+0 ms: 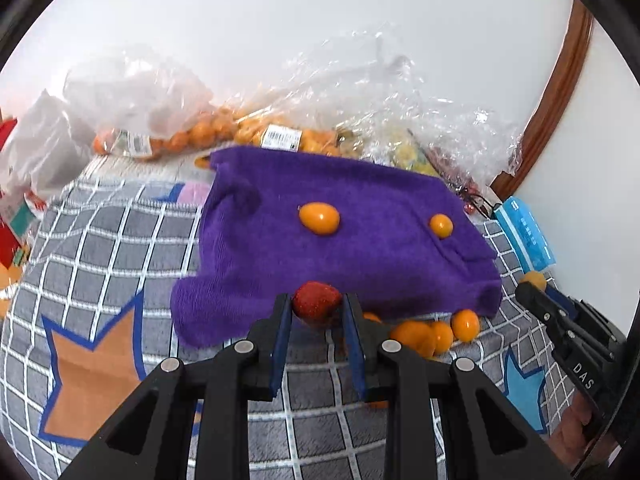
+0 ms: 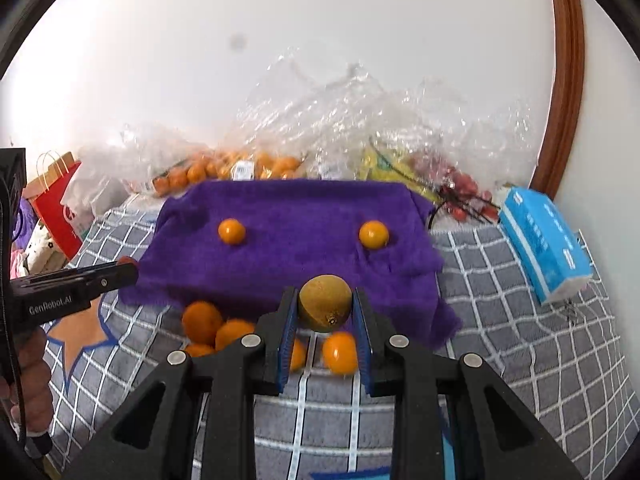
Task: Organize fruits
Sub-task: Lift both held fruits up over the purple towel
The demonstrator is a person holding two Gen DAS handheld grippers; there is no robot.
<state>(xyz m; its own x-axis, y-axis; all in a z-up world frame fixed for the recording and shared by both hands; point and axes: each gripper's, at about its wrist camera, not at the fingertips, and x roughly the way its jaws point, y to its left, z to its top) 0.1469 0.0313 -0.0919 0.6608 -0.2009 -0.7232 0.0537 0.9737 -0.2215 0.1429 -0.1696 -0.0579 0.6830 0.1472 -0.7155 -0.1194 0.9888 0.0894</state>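
The left gripper (image 1: pixel 317 307) is closest in its own view, and its fingers (image 1: pixel 282 332) are closed on a red strawberry (image 1: pixel 316 300), which is held clear above the checked cover (image 1: pixel 120 248). In the right wrist view, the right gripper (image 2: pixel 325 312) has its fingers closed on a brownish-yellow round fruit (image 2: pixel 325 307), also off the surface. Behind both lies the purple towel (image 1: pixel 340 248), the biggest thing in the middle, spread on the cover with plastic bags (image 1: pixel 160 120) of oranges behind it. Two kumquats (image 1: pixel 319 218) (image 1: pixel 441 225) are already on the towel, well apart from each other, and a small heap of kumquats (image 1: pixel 432 334) waits just beside the near edge of the towel. I judge that the step in hand is carrying: each hand has one fruit picked and not yet placed. The next move probably needs both grippers to go forward over the towel, lower to free spots away from the two kumquats, and open gently, because the strawberry is soft and the round fruit can roll.
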